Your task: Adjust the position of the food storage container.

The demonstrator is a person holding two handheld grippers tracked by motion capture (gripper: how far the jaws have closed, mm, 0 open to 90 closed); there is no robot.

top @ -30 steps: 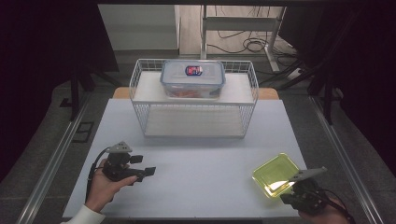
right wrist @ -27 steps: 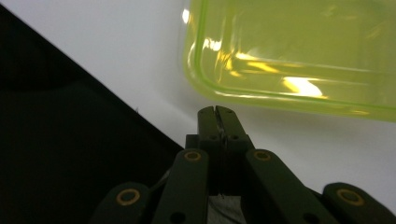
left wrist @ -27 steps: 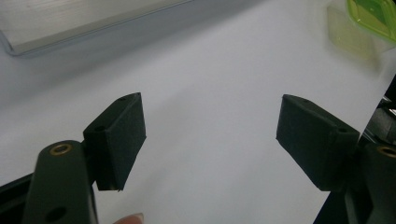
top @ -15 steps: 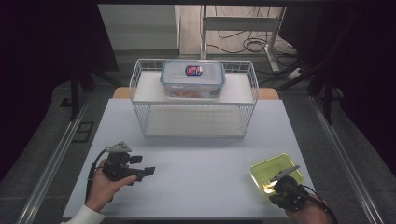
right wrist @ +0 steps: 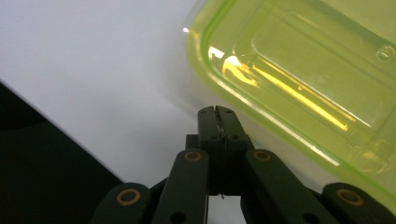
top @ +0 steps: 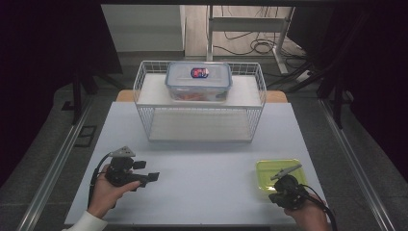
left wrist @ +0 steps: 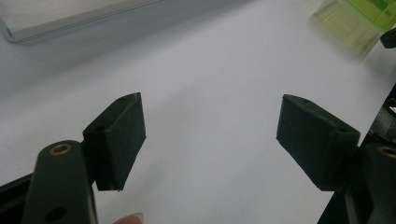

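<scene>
A translucent yellow-green plastic container lies flat near the table's front right corner. Its rim is close ahead in the right gripper view, and it sits at the top right corner of the left gripper view. My right gripper is low by the container's near edge, with its jaws shut and nothing between them, just short of the rim. My left gripper rests at the front left, jaws wide open over bare table.
A white wire basket stands at the back middle of the white table. On its upper shelf is a clear lidded food box. The table's front edge is close behind both hands.
My right gripper has moved left and down to the near edge of the green container, which now lies squarer to the table. The left hand has stayed still.
</scene>
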